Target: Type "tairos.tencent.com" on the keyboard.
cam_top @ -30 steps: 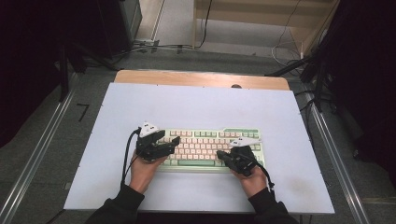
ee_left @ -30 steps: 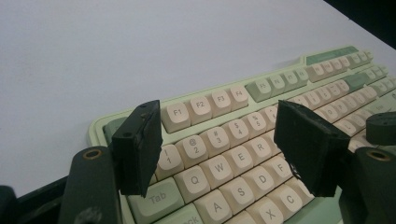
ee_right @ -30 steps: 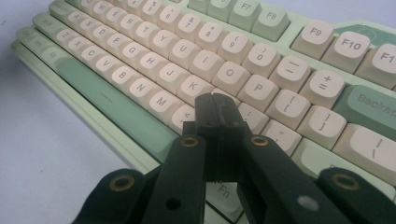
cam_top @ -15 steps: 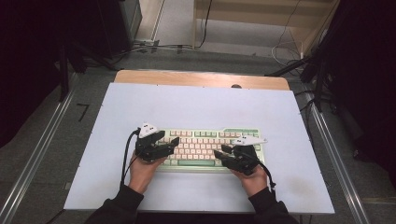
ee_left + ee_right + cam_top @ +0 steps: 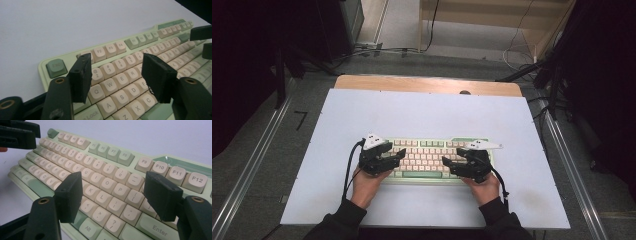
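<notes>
A pale green keyboard with cream keys lies on the white table near its front edge. My left gripper hovers over the keyboard's left end, open. Its jaws have just been closing, and only the keys around W and D lie below the gap. My right gripper hovers over the right end, also open. Its jaws have just been opening above the keys near L and P, and nothing is gripped between them. Each gripper view also shows the other gripper's black jaws farther off.
The white tabletop stretches bare behind the keyboard to a wooden strip at the far edge. Metal rails run along both sides of the table. Cables lie on the floor beyond it.
The right gripper's jaws stand wider apart than a second ago. The left gripper's jaws have narrowed slightly. Both hands have stayed over the keyboard's ends.
</notes>
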